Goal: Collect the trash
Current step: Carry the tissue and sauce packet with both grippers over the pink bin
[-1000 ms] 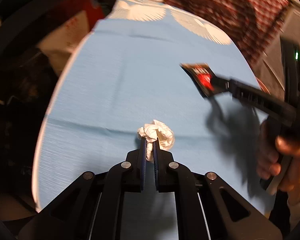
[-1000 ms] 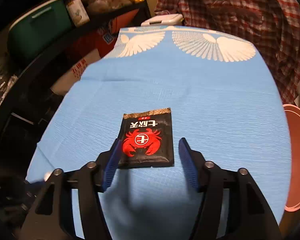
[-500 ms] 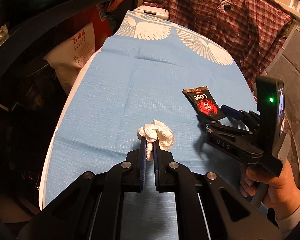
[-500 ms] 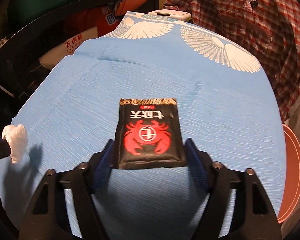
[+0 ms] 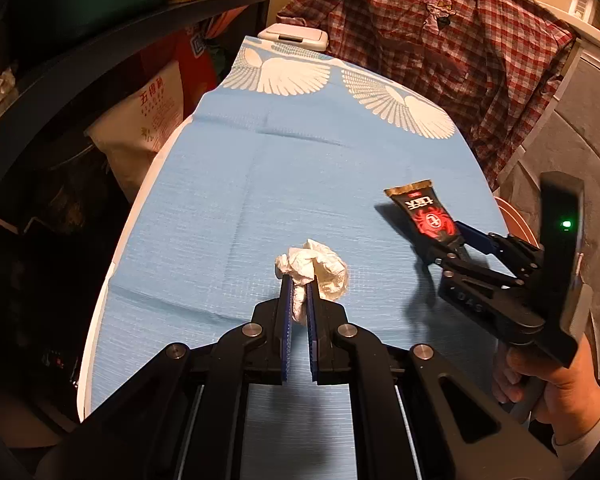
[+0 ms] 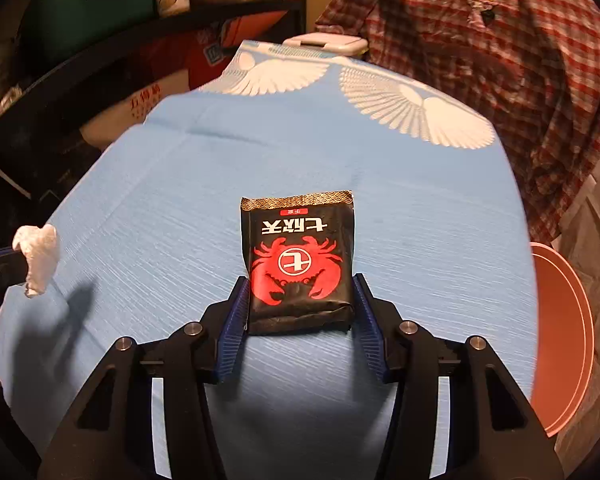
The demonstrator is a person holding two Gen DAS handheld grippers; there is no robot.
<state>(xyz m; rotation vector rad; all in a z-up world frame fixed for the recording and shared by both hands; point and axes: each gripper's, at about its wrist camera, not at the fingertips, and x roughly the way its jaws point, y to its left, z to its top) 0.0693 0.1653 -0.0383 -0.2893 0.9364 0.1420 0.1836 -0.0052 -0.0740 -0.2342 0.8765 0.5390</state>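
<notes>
- The left tool (image 5: 298, 292) is clamped on a crumpled tissue (image 5: 314, 266), low in the middle of the left wrist view. Only a thin fold sits between the blue pads, and most of the wad bulges out beyond the tips. My guess is that a quick swing could tear the fold free and drop the tissue back on the desk (image 5: 228, 200).
- The right tool (image 6: 300, 304) has its jaws partly apart, 1 on each side of the black packet with a red crab (image 6: 298, 260), in the middle of the right wrist view. They have just been closing, with the packet between them. In this picture the pads meet its 2 side edges near its lower end.
- The packet is flat and slick, held by its thin edges. It may buckle or pop out if the squeeze goes on, or slide out if it stops short.
- Its far end tilts up off the blue cloth, so the weight hangs ahead of the grip and could pivot it downward.
- A pink tub (image 6: 560, 332) shows at the right edge of the right wrist view, past the desk. If that is the bin, anything lost on the way would fall on the floor.
</notes>
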